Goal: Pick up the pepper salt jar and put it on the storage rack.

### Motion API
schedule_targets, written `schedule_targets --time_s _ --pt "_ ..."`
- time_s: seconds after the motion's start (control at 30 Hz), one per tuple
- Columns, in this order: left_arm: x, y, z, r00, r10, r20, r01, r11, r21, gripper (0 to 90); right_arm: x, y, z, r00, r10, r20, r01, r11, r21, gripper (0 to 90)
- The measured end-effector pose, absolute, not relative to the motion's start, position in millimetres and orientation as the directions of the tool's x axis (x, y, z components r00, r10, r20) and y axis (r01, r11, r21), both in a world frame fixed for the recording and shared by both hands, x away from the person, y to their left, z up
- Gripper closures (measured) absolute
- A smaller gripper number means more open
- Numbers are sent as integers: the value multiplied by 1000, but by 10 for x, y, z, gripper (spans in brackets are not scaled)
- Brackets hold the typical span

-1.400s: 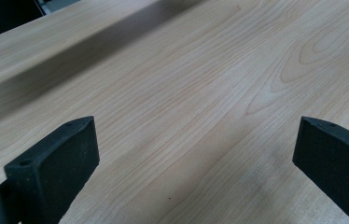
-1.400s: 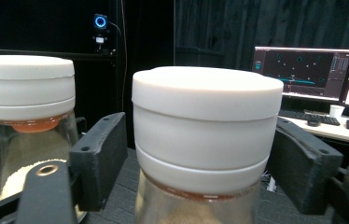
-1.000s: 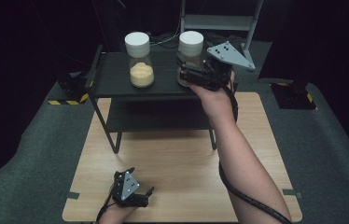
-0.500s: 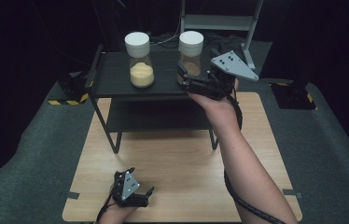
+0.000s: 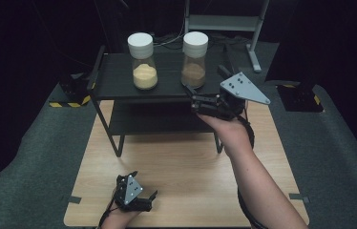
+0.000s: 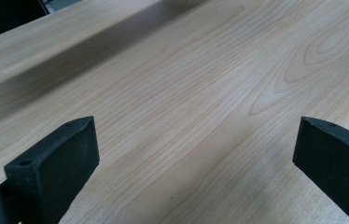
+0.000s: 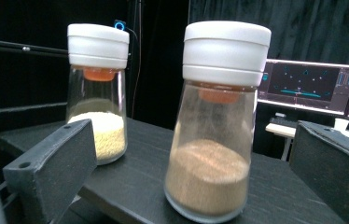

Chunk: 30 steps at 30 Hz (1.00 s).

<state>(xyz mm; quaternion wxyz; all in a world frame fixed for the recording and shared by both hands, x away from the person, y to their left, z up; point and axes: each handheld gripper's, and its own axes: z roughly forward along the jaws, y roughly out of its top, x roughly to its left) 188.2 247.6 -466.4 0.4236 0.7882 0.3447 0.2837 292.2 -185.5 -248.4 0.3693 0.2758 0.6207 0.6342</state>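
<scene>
Both jars are set upright on the black shelf point(image 5: 167, 90), the brown-filled jar point(image 5: 194, 59) just ahead of the wide-open, empty right gripper point(image 5: 192, 95), so placing looks done, while the left gripper point(image 5: 141, 198) is held open over the table point(image 5: 186, 167)

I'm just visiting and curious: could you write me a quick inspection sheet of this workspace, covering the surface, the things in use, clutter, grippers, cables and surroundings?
Surface: wooden table, bare; black shelf stands on it.
Job's things: brown-filled jar and yellow-filled jar, white lids on, upright on shelf top, apart.
Clutter: nothing seen.
Grippers: right gripper open, at the shelf's front edge, just short of the brown-filled jar; left gripper open, low over the table.
Cables: black cable along right forearm.
Surroundings: dark room, grey floor mat, lit monitors.
</scene>
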Motion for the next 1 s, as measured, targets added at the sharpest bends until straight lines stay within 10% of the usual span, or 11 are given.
schedule_targets --time_s 1.0 --pt "1880 2470 -4662 599 785 158 303 -405 862 7 2559 -1999 -3058 -602 780 -168 -94 140 986 4"
